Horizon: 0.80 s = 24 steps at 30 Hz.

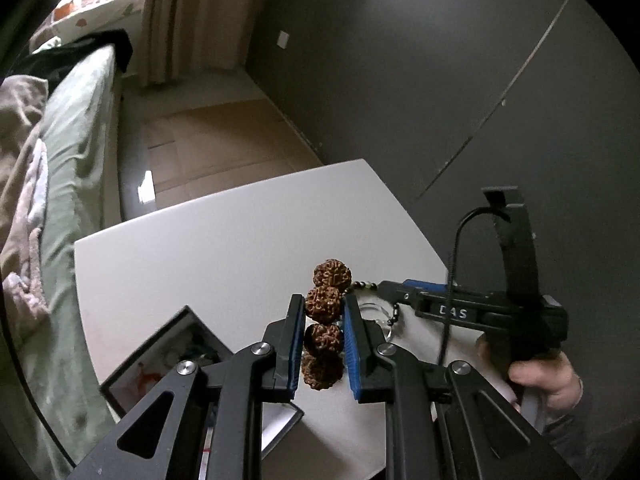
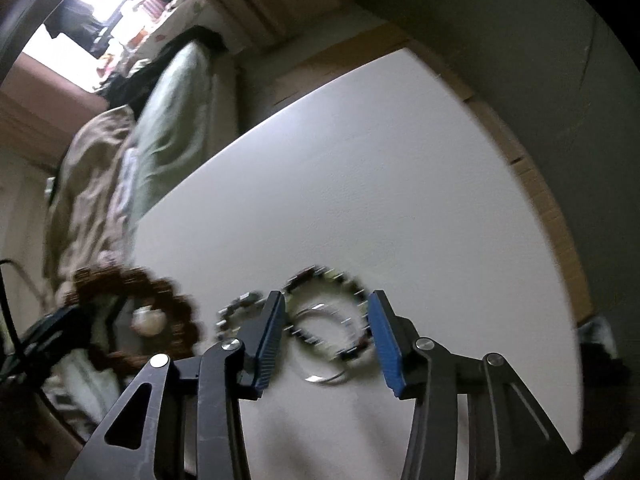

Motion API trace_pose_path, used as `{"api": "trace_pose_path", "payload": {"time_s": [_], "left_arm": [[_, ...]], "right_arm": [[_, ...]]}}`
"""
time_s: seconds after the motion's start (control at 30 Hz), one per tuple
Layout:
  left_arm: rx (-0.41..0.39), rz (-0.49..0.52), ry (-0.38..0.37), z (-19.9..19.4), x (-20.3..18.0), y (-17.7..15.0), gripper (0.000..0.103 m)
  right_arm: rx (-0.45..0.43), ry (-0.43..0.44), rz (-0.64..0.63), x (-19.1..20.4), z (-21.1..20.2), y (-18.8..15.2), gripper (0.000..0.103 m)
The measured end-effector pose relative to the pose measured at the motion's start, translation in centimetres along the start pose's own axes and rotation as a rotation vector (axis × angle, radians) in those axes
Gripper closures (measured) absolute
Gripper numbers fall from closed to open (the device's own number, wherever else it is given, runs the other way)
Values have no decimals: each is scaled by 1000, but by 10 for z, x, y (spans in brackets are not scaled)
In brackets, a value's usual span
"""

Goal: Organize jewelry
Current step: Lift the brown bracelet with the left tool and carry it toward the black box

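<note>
Three bracelets: brown seed-bead bracelet [image 1: 325,322], dark bead bracelet [image 2: 332,312], chain-link bracelet [image 2: 236,314].

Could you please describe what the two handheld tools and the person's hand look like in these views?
Both tools are black, with angular linkage arms, silver pivot screws and ribbed blue pads. The left tool and right tool match. Seen from the left wrist, the right tool carries white lettering, a thin black cable and a curved black bracket. The right hand is bare, with a grey sleeve cuff.

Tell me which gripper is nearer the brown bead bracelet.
Left. The left gripper is shut on the brown bead bracelet, while the right gripper sits open to its right, over other bracelets.
</note>
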<state>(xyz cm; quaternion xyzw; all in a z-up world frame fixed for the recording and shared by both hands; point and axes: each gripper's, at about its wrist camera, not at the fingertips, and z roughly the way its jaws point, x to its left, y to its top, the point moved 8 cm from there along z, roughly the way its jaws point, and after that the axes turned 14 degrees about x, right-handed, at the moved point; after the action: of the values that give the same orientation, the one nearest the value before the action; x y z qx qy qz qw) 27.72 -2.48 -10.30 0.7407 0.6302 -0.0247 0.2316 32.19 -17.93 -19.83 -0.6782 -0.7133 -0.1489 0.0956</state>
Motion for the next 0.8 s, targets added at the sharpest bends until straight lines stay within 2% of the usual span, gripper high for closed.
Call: {"api": "trace_pose_path", "payload": {"time_s": [0.17,0.23,0.33,0.5,0.8], "left_arm": [[-22,-17,4,-10,7,0,84],[-33,-19,6,-17,9,-2,84],[-47,-28,11,-26,14,-3,84],[-60,-49,31,-39,21,-4,84],[-74,-72,96,-58,38,-18,84]], "right_arm": [[1,-145,-34,-5,10,3,63],[-1,-219,-84,1,13,2,75],[1,-258,-120,5,16,-1,92],[-3,-168,-95,6,9,-5,93],[-85,39,-132,24,-27,-6,93]]}}
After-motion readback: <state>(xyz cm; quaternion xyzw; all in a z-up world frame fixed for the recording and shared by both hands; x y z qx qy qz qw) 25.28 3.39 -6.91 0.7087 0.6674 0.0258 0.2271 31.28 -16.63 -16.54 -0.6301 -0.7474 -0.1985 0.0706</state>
